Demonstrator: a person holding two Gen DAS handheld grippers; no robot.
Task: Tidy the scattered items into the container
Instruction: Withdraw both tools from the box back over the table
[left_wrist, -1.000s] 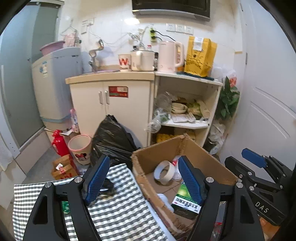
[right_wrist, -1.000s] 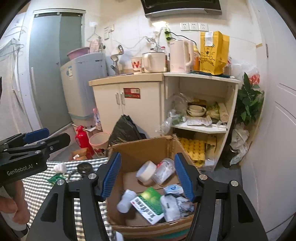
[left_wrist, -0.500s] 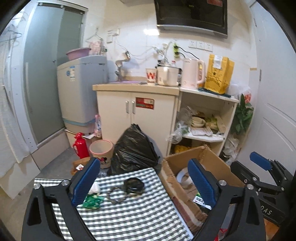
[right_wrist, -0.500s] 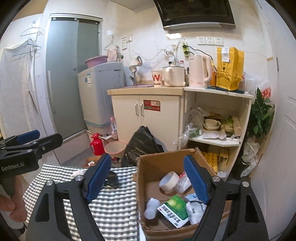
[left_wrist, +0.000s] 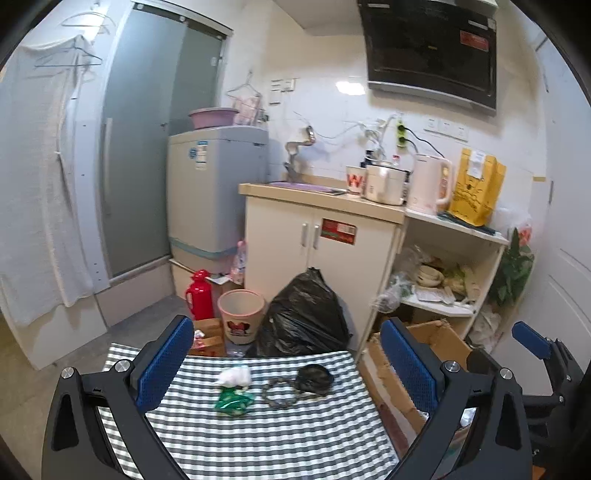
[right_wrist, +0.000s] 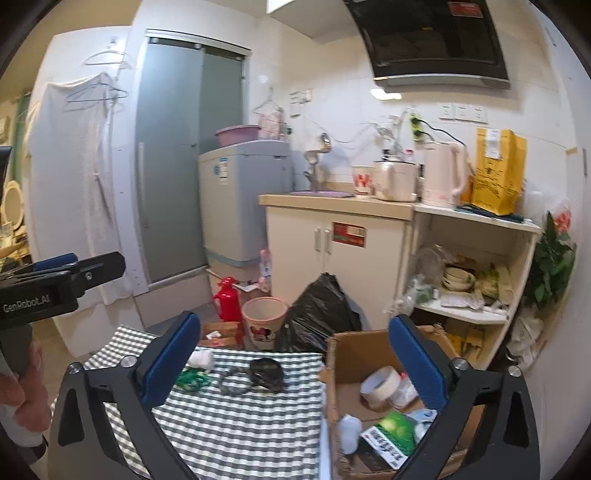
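The surface (left_wrist: 258, 435) wears a grey-and-white checked cloth and carries the loose things near its far edge. Just beside its right edge stands the cardboard box (right_wrist: 369, 341), brown, worn at the rim, flaps up. Inside it lie a roll of pale tape (right_wrist: 380, 382), a green and white carton (right_wrist: 389, 437) and a small white bottle (right_wrist: 349, 424), with some clear wrapping between them. On the cloth, a flat black round case (left_wrist: 314, 376) lies nearest the box, with a dark beaded loop (left_wrist: 280, 393) touching its left side. Left of that lies a crumpled green packet (left_wrist: 232, 400), and just behind it a small white wad (left_wrist: 234, 376). The left gripper (left_wrist: 284, 369) hangs above the cloth, jaws spread wide with nothing between them. The right gripper (right_wrist: 295, 362) hangs over the seam between cloth and box, jaws likewise wide apart and bare.
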